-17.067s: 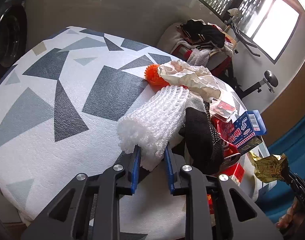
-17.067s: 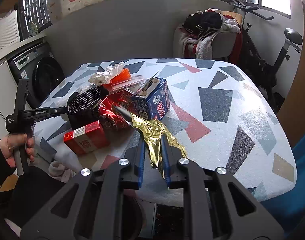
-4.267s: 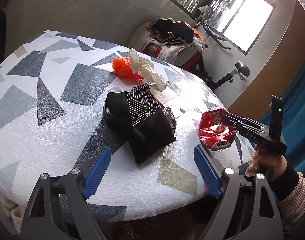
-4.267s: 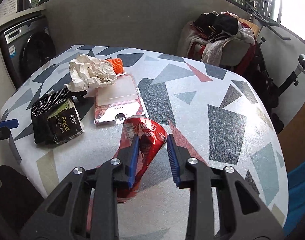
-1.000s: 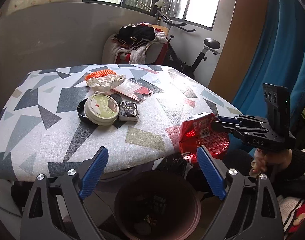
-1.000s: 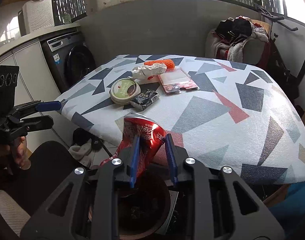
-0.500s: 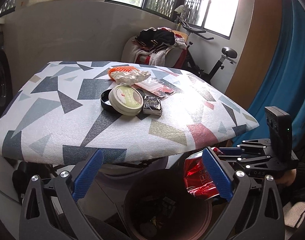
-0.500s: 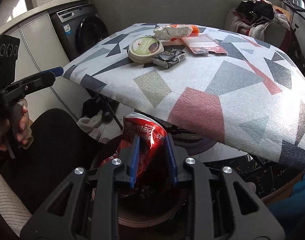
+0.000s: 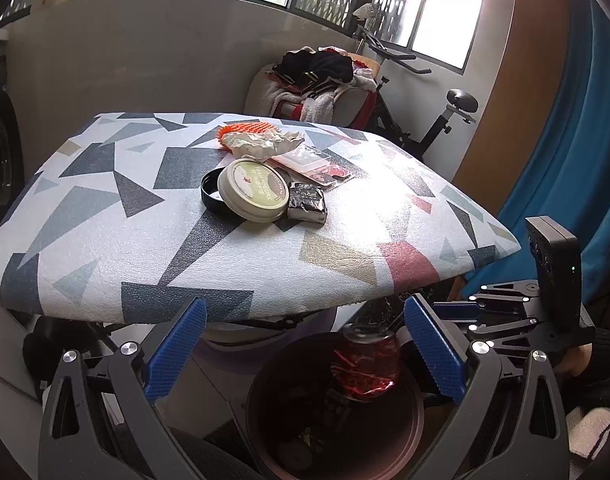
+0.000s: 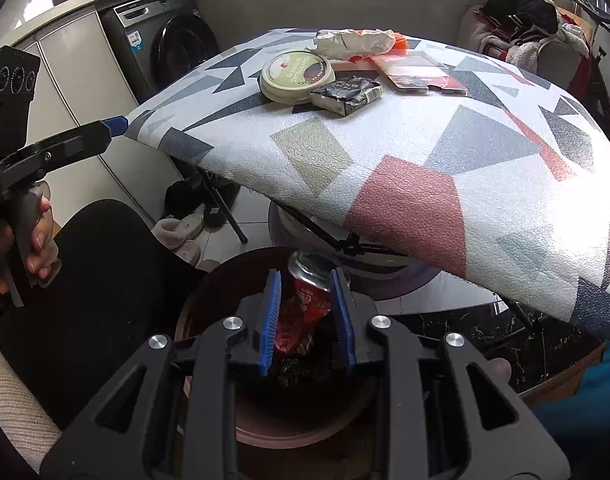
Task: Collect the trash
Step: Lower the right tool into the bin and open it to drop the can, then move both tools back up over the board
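The red can point(image 10: 310, 294) now sits in the mouth of the bin point(image 10: 209, 292), lower than half a second ago; the right gripper point(image 10: 306, 322) has opened a little, so the can looks let go; the left gripper point(image 9: 303, 354) hangs wide open above the bin, holding nothing; the round tin point(image 9: 253, 189) and black packet point(image 9: 307, 202) wait up on the table point(image 9: 105, 248) beyond the bin.

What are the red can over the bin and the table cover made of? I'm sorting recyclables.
The red can looks like thin aluminium: a glossy printed skin, crumpled, with a bare silver rim. The table cover looks like soft foam or padded plastic sheet, matte and pebbled, with a printed geometric pattern; which exactly is unclear.
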### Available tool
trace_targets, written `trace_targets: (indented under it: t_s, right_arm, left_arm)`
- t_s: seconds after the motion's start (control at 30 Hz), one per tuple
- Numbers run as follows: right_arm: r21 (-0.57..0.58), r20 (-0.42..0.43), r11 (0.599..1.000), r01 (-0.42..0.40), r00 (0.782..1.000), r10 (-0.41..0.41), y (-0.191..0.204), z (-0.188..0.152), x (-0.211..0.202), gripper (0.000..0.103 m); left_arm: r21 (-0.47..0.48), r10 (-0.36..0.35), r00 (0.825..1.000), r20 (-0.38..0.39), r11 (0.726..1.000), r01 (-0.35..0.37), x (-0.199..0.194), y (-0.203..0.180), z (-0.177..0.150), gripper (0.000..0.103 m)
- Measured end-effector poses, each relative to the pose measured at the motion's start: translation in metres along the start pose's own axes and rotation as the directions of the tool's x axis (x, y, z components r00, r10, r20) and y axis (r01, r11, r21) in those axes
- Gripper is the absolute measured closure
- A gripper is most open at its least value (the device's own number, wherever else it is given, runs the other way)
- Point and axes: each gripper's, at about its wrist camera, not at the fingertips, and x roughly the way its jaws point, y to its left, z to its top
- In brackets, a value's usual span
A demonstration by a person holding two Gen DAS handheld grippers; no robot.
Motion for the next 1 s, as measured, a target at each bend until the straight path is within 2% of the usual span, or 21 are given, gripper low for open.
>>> trace_targets:
  t_s: [0.03,0.1,0.13,0.2,0.3,0.53,1.0]
  right_arm:
    - [0.004,0.001,1.000,0.002,1.000,-0.002,-0.001,0.000,0.000,0.069]
    - [0.014,0.004,1.000,0.016,1.000,-0.016,-0.002,0.000,-0.001,0.047]
    - [0.019,0.009,0.999,0.027,1.000,-0.028,-0.003,0.000,-0.002,0.042]
    - [0.028,0.017,0.998,0.050,0.999,-0.051,-0.005,0.001,-0.003,0.021]
    - [0.044,0.029,0.996,0.076,0.997,-0.078,-0.008,0.001,-0.005,0.011]
    - [0.083,0.041,0.990,0.116,0.992,-0.120,-0.018,0.002,-0.008,0.006]
    - [0.090,0.045,0.987,0.137,0.989,-0.141,-0.020,0.002,-0.007,0.006]
  left_arm:
    - [-0.001,0.000,1.000,0.000,1.000,0.000,0.000,0.000,0.000,0.006]
    - [0.000,0.001,1.000,0.000,1.000,-0.001,0.000,0.000,0.000,0.006]
    - [0.000,0.001,1.000,0.000,1.000,-0.001,0.000,0.000,0.000,0.006]
    - [0.000,0.001,1.000,-0.002,1.000,-0.001,0.000,0.001,0.000,0.006]
    - [-0.003,0.003,1.000,-0.004,1.000,-0.003,0.000,0.002,0.000,0.006]
    - [-0.009,0.006,1.000,-0.013,1.000,-0.006,0.002,0.003,0.000,0.006]
    - [-0.027,0.015,0.999,-0.043,1.000,-0.016,0.011,0.005,0.000,0.006]
